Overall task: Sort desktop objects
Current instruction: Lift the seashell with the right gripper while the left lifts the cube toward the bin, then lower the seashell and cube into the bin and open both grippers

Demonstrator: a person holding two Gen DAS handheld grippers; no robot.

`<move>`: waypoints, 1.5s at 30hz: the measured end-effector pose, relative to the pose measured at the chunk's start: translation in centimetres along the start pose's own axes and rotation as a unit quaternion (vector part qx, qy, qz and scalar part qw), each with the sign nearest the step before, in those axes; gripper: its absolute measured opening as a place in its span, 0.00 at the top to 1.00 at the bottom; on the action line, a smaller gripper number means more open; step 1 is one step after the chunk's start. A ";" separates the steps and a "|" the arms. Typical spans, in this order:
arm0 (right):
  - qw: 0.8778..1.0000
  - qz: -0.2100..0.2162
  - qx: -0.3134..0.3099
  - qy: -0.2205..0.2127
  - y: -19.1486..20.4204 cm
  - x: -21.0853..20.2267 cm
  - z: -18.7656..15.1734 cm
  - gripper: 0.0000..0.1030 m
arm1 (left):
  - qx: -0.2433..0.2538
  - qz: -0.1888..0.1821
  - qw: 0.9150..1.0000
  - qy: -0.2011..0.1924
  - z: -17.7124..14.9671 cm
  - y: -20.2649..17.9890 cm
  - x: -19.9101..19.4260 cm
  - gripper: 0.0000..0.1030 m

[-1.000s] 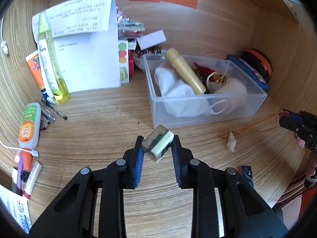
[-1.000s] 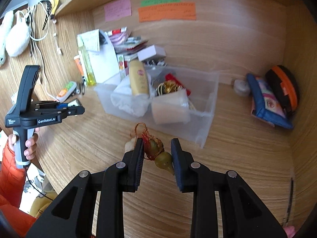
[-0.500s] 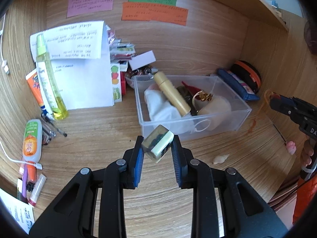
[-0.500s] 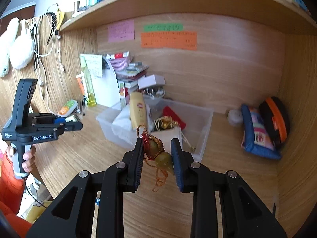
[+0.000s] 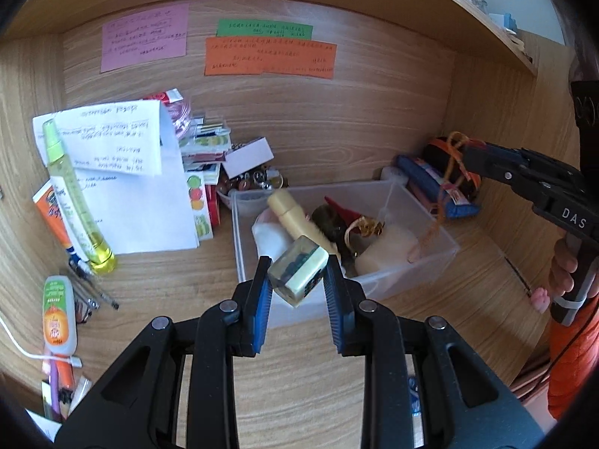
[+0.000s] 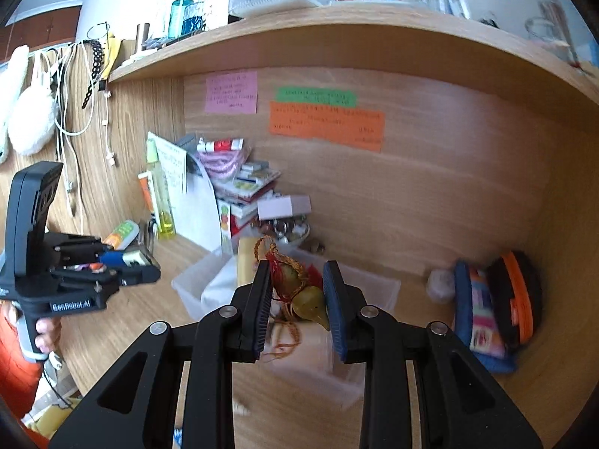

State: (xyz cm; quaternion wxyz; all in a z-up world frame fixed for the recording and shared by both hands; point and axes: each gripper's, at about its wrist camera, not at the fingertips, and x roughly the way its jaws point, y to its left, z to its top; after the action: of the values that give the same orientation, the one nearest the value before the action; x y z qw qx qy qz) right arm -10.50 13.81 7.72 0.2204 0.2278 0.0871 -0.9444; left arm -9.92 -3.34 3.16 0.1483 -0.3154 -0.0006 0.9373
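My left gripper (image 5: 297,280) is shut on a small clear block with a pale yellow side (image 5: 298,275), held above the near wall of a clear plastic bin (image 5: 378,288). The bin holds a tan bottle (image 5: 295,220), white cloth and other items. My right gripper (image 6: 297,292) is shut on a gourd charm with red and gold cord (image 6: 303,295), held above the bin (image 6: 187,292). In the left wrist view the right gripper (image 5: 468,157) is at the right, with the cord (image 5: 436,220) hanging down to the bin.
Papers (image 5: 127,183), a yellow spray bottle (image 5: 75,202), tubes and pens (image 5: 93,292) stand at the left. A blue pouch (image 5: 434,191) and an orange-black case (image 6: 513,295) lie at the right. Sticky notes (image 5: 269,56) are on the back wall. A shelf (image 6: 337,33) runs overhead.
Both grippers have risen and moved toward the bin. The gourd charm has been lifted off the desk, and its cord now hangs over the bin.
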 end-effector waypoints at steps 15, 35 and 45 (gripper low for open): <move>0.998 0.047 0.022 0.038 0.0 6.5 0.1 0.76 | 0.001 0.002 0.999 0.037 2.4 0.1 5.8 0.74; 0.988 0.093 0.022 0.123 -0.5 13.7 -5.4 0.76 | -0.009 -0.013 0.995 0.097 0.0 1.6 11.4 0.74; 0.985 0.110 0.021 0.130 -0.4 14.3 -5.9 0.75 | 0.006 -0.003 0.995 0.098 -0.4 1.3 11.3 0.74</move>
State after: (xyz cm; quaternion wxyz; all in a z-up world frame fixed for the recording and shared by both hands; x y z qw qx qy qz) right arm -19.82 10.34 -4.15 0.3047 0.3616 0.0699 -0.8784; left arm -18.64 -1.48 -3.99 0.1527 -0.4045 0.0182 0.9015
